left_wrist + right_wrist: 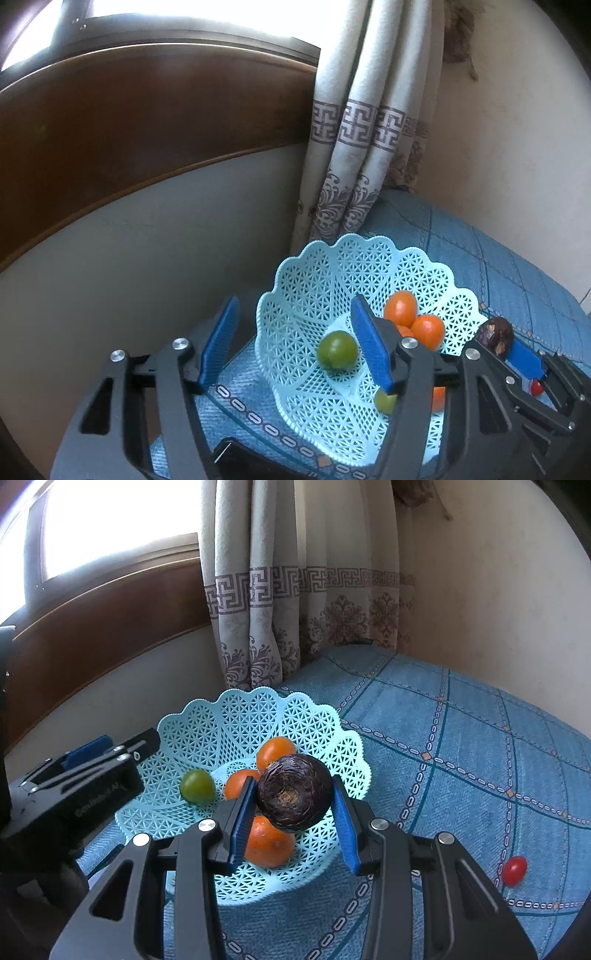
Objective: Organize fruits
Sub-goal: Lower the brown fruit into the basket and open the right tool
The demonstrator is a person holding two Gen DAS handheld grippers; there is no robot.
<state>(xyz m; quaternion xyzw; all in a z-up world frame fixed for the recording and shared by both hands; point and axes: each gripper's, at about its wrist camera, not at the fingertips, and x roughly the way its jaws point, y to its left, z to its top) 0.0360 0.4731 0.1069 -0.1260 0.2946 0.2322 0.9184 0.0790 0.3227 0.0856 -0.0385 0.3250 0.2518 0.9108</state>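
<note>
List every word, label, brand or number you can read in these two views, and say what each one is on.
One text only: a line of pale embossed lettering on the side of the left gripper body, seen in the right wrist view; it is too blurred to read.
No readable text on the basket, the fruit, the tablecloth or the curtain; their markings are pattern only.

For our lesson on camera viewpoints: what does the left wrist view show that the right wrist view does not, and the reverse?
Only the left wrist view shows a second green fruit low behind its own finger. Only the right wrist view shows clearly the dark purple fruit between the right gripper fingers, above the basket. Both show the basket, oranges, a green fruit and the small red fruit on the cloth.
</note>
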